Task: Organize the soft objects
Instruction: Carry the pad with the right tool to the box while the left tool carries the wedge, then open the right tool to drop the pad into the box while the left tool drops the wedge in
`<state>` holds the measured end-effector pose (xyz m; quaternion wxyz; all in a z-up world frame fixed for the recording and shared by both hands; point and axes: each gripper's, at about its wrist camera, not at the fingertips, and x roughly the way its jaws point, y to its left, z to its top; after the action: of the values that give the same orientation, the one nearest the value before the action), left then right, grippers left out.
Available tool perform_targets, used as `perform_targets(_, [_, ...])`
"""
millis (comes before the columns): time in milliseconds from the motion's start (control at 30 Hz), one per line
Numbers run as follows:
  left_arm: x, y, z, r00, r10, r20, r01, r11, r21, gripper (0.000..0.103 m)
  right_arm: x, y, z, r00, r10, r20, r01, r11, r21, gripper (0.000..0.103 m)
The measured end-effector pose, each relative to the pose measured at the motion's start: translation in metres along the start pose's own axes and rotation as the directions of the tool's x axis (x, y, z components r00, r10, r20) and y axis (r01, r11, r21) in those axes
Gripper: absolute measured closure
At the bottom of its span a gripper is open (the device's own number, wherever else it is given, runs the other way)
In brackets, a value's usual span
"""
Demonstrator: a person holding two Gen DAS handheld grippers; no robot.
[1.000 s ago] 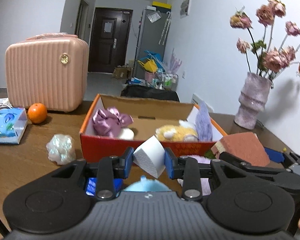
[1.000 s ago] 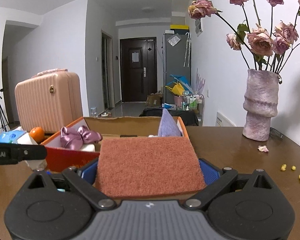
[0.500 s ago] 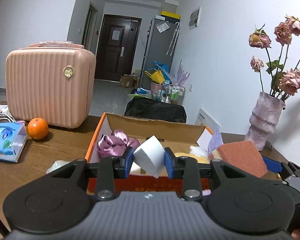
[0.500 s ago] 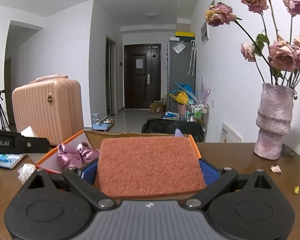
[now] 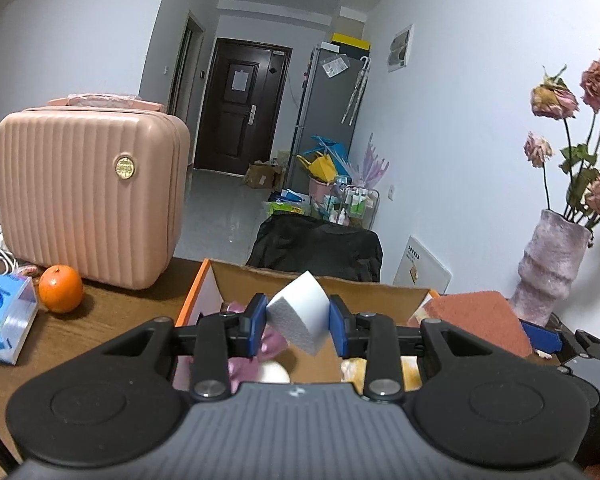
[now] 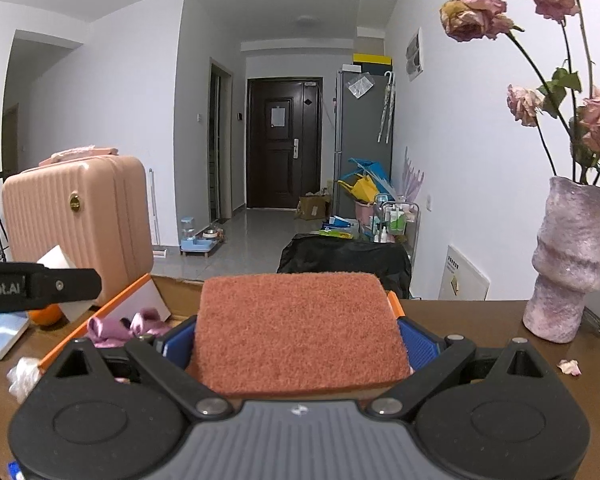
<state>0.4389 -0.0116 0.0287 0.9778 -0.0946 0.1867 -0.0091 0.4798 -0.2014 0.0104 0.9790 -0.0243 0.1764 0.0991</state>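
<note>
foam, a white wedge-shaped sponge (image 5: 300,312), sits pinched between the blue pads of the left gripper (image 5: 298,322), tilted with its sharp edge toward five o'clock. the open cardboard box (image 5: 204,292) lies directly beneath and ahead at twelve o'clock, so the drop looks short. the right gripper (image 6: 298,338) clamps a flat, coarse, rust-red scouring pad (image 6: 296,328) by its two short sides, long axis across the fingers, over the box's right end. inside, a satiny mauve bow (image 6: 124,326) shows at ten o'clock. both arms seem equally near.
</note>
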Motion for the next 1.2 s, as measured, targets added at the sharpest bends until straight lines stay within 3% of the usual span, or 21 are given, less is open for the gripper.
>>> perform_targets(367, [0.038, 0.002, 0.019, 1.0, 0.002, 0.011, -0.002, 1.0, -0.009, 0.07, 0.037, 0.007, 0.015, 0.999, -0.01, -0.036, 0.008, 0.998, -0.065, 0.003])
perform_targets(733, [0.076, 0.005, 0.018, 0.999, 0.029, -0.036, -0.028, 0.999, 0.017, 0.07, 0.063, 0.008, 0.008, 0.996, 0.012, -0.088, -0.018, 0.998, -0.066, 0.003])
perform_targets(900, [0.083, 0.006, 0.012, 0.997, 0.041, -0.062, -0.039, 0.999, 0.024, 0.053, 0.07, 0.004, 0.003, 0.995, 0.008, -0.099, -0.012, 0.999, -0.044, 0.0])
perform_targets(967, [0.084, 0.005, 0.01, 0.997, 0.05, -0.062, -0.048, 0.998, 0.033, 0.03, 0.072, 0.005, 0.001, 0.994, 0.011, -0.109, -0.016, 0.999, -0.047, 0.0])
perform_targets(1033, [0.084, 0.006, 0.009, 0.996, 0.066, -0.066, -0.064, 0.998, 0.024, 0.02, 0.073, 0.005, 0.0, 0.994, 0.003, -0.109, -0.009, 0.999, -0.052, 0.0])
perform_targets(1200, [0.08, 0.01, 0.009, 0.994, 0.102, -0.045, -0.101, 0.995, 0.015, 0.005, 0.069, 0.003, -0.001, 0.995, 0.02, -0.097, -0.023, 0.999, -0.037, 0.0])
